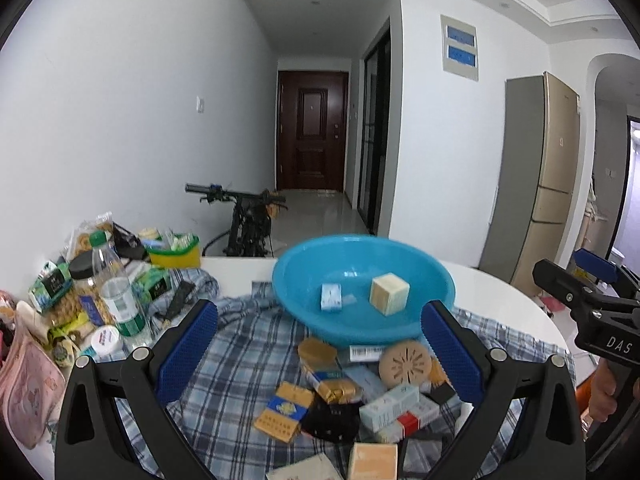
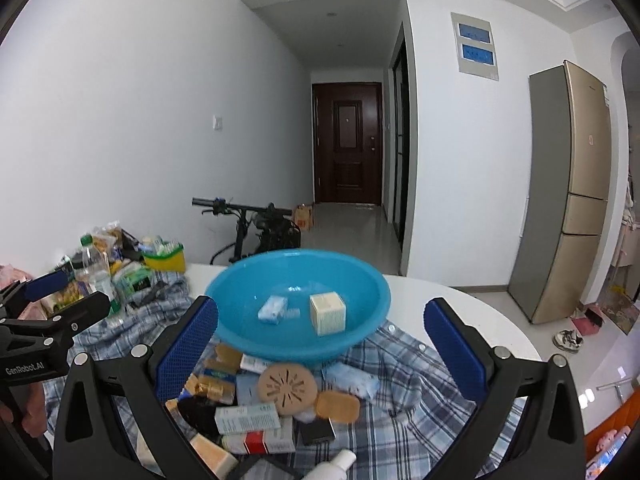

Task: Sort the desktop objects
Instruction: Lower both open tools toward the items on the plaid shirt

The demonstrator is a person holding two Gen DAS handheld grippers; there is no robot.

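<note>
Beyond my surface (image 1: 500, 292) I see a bicycle (image 1: 244, 216) against the white wall, a dark brown door (image 2: 346, 144) down the hallway, and a gold fridge (image 2: 572, 192) at right.

We cannot read the print on the small boxes (image 1: 394, 404) heaped on the plaid cloth (image 1: 240, 344). The blue basin (image 2: 298, 304) hides part of that heap. A white bottle (image 2: 340, 463) is cut off by the lower edge, and the left-hand clutter (image 1: 92, 292) overlaps too tightly to sort out.

One basin (image 1: 304, 312), two boxes (image 1: 331, 297) inside
</note>
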